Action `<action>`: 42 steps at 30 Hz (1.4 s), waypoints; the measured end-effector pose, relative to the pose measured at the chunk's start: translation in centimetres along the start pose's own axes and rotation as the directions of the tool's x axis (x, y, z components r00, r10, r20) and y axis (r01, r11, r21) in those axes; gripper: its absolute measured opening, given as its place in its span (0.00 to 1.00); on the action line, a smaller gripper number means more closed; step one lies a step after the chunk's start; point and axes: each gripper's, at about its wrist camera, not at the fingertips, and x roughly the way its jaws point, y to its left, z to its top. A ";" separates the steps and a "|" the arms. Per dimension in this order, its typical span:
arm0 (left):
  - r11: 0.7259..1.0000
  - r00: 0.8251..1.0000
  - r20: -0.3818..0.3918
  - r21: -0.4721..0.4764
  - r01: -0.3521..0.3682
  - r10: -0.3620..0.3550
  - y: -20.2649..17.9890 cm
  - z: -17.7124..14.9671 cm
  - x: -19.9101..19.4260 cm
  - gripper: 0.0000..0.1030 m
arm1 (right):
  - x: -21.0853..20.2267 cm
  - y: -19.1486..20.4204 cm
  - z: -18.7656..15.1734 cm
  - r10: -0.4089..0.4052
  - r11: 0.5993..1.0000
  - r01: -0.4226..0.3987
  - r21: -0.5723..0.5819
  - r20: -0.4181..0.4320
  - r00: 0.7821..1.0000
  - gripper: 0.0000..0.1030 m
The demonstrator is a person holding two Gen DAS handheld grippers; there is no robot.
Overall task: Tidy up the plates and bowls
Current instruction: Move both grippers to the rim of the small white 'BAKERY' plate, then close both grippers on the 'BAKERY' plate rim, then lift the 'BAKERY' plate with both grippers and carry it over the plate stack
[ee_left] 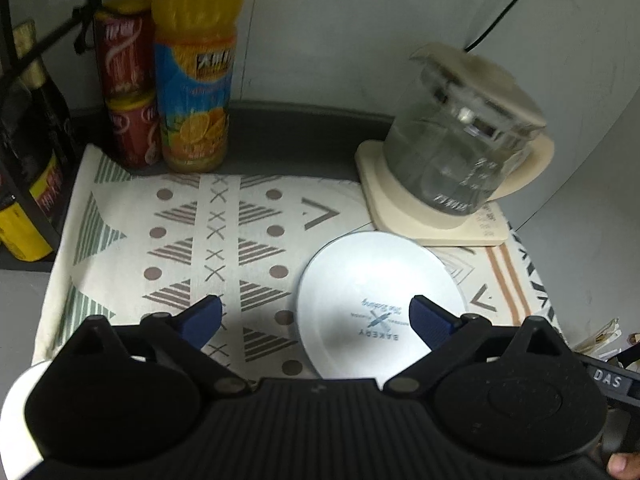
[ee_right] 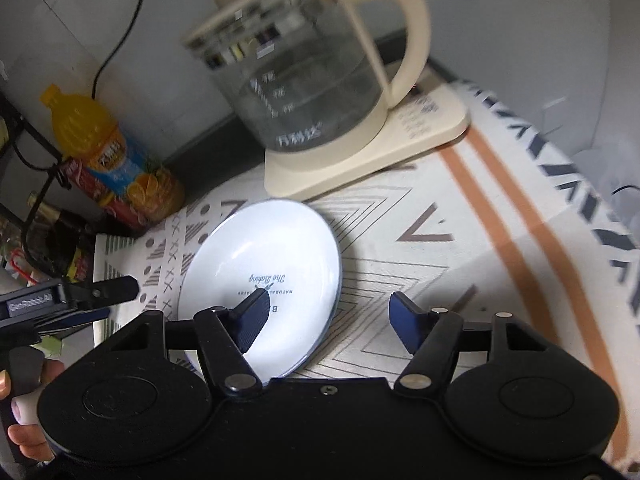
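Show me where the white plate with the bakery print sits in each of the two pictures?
Left wrist view: white plate lower right of centre, on the patterned cloth.
Right wrist view: white plate centre-left, flat on the same cloth.
Shared landmark: the glass kettle, just behind the plate.

One white plate [ee_left: 380, 300], round and shallow, lies flat and right side up on the patterned cloth [ee_left: 180, 240]. Printed lettering marks its centre. It sits just in front of the kettle base [ee_left: 440, 224]. Empty.

White plate [ee_left: 376, 280] on cream, geometric-patterned cloth [ee_left: 180, 240].
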 end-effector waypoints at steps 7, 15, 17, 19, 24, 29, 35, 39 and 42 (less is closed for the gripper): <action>0.999 0.993 -0.114 -0.047 0.003 -0.009 2.0 0.2 4.2 0.66 | 3.8 -0.5 0.4 0.044 0.999 -0.045 -0.008 -0.113 0.993 0.50; 0.998 0.978 -0.204 -0.058 0.021 -0.033 2.4 0.4 8.0 0.44 | 6.5 -0.6 0.7 0.058 0.998 -0.065 -0.027 -0.190 0.980 0.32; 0.998 0.974 -0.226 -0.055 0.019 -0.031 2.2 0.4 8.8 0.39 | 6.9 -0.5 0.7 0.061 0.997 -0.069 -0.035 -0.202 0.978 0.29; 0.999 0.971 -0.238 -0.043 0.010 -0.020 1.9 0.3 9.4 0.34 | 7.1 -0.3 0.8 0.058 0.996 -0.069 -0.050 -0.204 0.977 0.28; 0.999 0.966 -0.258 -0.040 0.016 -0.026 1.6 0.2 10.3 0.27 | 7.4 -0.1 1.1 0.048 0.996 -0.063 -0.068 -0.208 0.977 0.20; 0.998 0.963 -0.267 -0.059 0.028 -0.042 1.7 0.5 10.7 0.16 | 7.0 -0.6 1.3 0.065 0.995 -0.077 -0.058 -0.193 0.979 0.11; 0.995 0.970 -0.235 -0.091 0.036 -0.057 2.0 0.4 10.3 0.15 | 5.5 -0.3 2.1 0.094 0.991 -0.108 -0.080 -0.153 0.984 0.10; 0.994 0.978 -0.199 -0.102 0.043 -0.063 2.1 0.5 9.2 0.15 | 4.6 0.3 2.7 0.113 0.988 -0.124 -0.093 -0.121 0.986 0.10; 0.992 0.983 -0.171 -0.116 0.050 -0.069 2.1 0.7 8.3 0.15 | 3.9 0.8 3.3 0.128 0.986 -0.137 -0.092 -0.103 0.986 0.10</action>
